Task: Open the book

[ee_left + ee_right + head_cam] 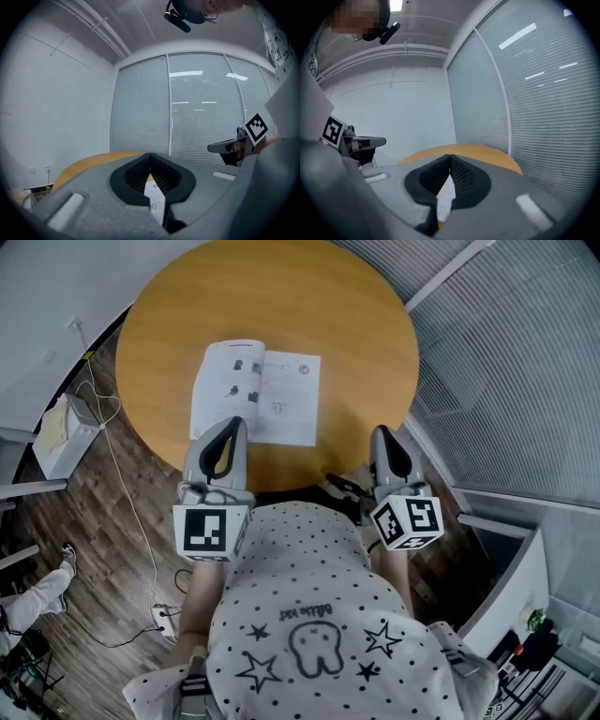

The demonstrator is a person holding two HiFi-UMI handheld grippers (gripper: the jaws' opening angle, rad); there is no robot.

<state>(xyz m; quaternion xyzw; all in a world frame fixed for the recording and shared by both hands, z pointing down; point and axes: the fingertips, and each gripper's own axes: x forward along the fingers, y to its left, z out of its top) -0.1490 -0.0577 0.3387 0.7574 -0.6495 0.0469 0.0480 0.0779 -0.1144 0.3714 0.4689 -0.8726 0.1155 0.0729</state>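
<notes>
- Book (255, 392): lying open and flat on the round wooden worktop (356, 324), just ahead of me.
- My left fingers (133, 176): pressed together, holding nothing.
- My right fingers (426, 180): pressed together, holding nothing.

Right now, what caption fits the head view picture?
Book lies open on the round table; left gripper and right gripper shut near it.
</notes>
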